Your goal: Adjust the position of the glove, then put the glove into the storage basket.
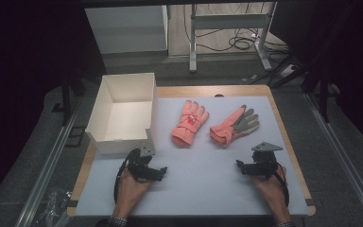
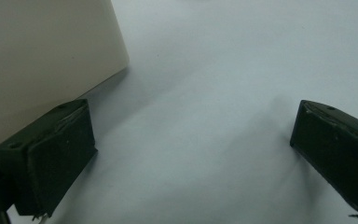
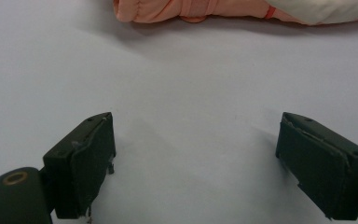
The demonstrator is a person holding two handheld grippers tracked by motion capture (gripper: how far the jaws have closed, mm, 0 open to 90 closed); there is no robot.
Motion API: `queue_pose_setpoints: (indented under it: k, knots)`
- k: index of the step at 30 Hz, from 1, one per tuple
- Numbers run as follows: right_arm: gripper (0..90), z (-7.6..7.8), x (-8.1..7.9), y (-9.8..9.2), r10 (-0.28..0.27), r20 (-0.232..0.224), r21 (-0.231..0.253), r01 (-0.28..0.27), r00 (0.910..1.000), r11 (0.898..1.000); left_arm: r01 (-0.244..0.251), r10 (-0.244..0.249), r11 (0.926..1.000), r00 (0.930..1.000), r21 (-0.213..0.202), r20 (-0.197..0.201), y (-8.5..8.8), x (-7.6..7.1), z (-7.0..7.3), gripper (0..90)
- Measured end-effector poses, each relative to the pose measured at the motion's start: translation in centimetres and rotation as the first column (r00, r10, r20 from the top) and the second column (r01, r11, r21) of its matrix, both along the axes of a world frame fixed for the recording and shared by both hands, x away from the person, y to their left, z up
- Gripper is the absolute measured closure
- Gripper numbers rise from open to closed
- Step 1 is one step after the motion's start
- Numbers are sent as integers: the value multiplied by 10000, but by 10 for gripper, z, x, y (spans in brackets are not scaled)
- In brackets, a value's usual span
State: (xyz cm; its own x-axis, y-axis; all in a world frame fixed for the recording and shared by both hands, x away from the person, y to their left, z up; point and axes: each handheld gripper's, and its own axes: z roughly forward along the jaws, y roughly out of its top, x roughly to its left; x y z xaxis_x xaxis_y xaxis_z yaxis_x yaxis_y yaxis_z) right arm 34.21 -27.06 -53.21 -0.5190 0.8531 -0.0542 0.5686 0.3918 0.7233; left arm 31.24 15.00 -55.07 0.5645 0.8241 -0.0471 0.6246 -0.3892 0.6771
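Sitting empty beside the wide-open left gripper (image 1: 163, 171), the white box (image 1: 105, 135); two pink gloves (image 1: 189, 122) lie ahead of the equally wide-open right gripper (image 1: 238, 165).

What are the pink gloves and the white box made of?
The left glove looks like soft orange-pink fabric, puffy and matte, with a strap across it. The right glove looks like the same fabric, plus a grey palm patch, maybe suede or rubber. The white box looks like thin matte cardboard, with flat, sharply folded walls.
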Motion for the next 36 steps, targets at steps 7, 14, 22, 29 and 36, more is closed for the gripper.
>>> queue_pose_setpoints:
  k: [7, 14, 22, 29, 36]
  knots:
    - [120, 0, 0, 0, -6, -12, 5, 6, 10000, 10000, -1, 1, 10000, 10000, -43, 2, 0, 0, 0, 0]
    - [119, 0, 0, 0, -11, -32, -2, 11, 10000, 10000, -8, 9, 10000, 10000, -81, 90, 1, -1, -1, 0]
    - [116, 1, 1, 0, -40, -119, -6, 40, 9999, 10000, -14, 15, 10000, 10000, -99, 90, 1, -1, -1, 0]
    - [117, 1, 1, 0, -46, -135, -17, 45, 9999, 10000, -14, 15, 9999, 10000, -104, 83, 1, -1, -1, 0]
    - [153, 7, 7, 3, -32, -237, -227, 27, 9997, 9997, -12, 13, 9999, 10000, -101, 86, 1, -1, -1, 0]
